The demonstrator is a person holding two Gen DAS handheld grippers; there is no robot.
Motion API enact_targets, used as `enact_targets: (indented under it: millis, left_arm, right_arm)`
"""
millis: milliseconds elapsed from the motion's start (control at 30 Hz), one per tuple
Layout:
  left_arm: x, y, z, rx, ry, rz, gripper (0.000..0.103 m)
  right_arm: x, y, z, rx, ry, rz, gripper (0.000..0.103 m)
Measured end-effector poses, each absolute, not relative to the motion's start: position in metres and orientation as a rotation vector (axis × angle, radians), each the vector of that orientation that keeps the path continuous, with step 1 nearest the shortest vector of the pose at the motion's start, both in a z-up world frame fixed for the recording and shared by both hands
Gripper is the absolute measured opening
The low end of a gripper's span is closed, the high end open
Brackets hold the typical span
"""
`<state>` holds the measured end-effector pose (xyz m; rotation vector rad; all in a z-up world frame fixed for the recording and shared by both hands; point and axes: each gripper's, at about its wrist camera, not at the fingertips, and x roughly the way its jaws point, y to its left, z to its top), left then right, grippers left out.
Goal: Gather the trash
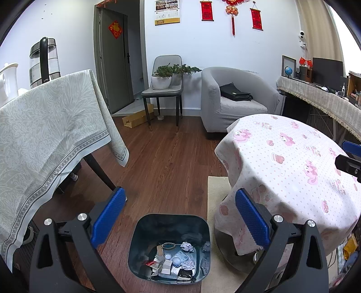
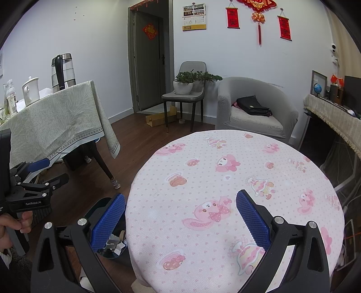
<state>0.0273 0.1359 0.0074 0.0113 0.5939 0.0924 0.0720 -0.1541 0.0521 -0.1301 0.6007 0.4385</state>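
Blue ribbed pads on both tools, and both sets are spread wide with nothing between them. The left hand-held gripper (image 1: 180, 216) hangs right above the trash bin (image 1: 169, 248), a dark squarish tub sitting on the wooden floor (image 1: 162, 157) just beside the round worktop (image 1: 293, 162). Down in the bin you can make out crumpled paper (image 1: 187, 246), a couple of small clear lids, bits of card and something with a red label, but the print on it is too small to read.

The right hand-held gripper (image 2: 180, 216) sits over the round worktop, its left pad past the cloth's edge and its right pad above the pink cartoon-bunny tablecloth. Over in the right wrist view the other tool shows at the left edge, held by a hand (image 2: 13, 225), and its black body reads "GenRobot.AI" in white.

Further out: a second worktop under a pale green patterned cloth (image 1: 52, 126) carrying a glass kettle (image 1: 44, 62) and a white jug (image 2: 30, 90). A grey chair (image 1: 164, 88) holds potted plants, and a grey armchair (image 1: 234, 101) has a black bag on it. Red hangings with gold characters and a wall calendar (image 1: 167, 11) are on the back wall, all too blurry to read.
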Motion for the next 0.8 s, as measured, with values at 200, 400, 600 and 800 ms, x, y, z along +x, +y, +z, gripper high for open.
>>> enact_targets:
  millis: [200, 400, 600, 800]
  left_arm:
    - [0.0275, 0.1358, 0.0069, 0.014, 0.596, 0.094, 0.099]
    - [0.0275, 0.1354, 0.0070, 0.013, 0.595, 0.094, 0.099]
    - [0.0273, 0.1355, 0.0068, 0.012, 0.595, 0.092, 0.099]
    - [0.0274, 0.1349, 0.0060, 0.012, 0.596, 0.092, 0.099]
  right_arm:
    - [0.0724, -0.1543, 0.0524, -0.131, 0.601, 0.439, 0.099]
    - [0.0724, -0.1542, 0.0524, -0.131, 0.600, 0.438, 0.099]
    - [0.0723, -0.1543, 0.0523, -0.131, 0.601, 0.439, 0.099]
    - [0.0724, -0.1543, 0.0523, -0.130, 0.601, 0.438, 0.099]
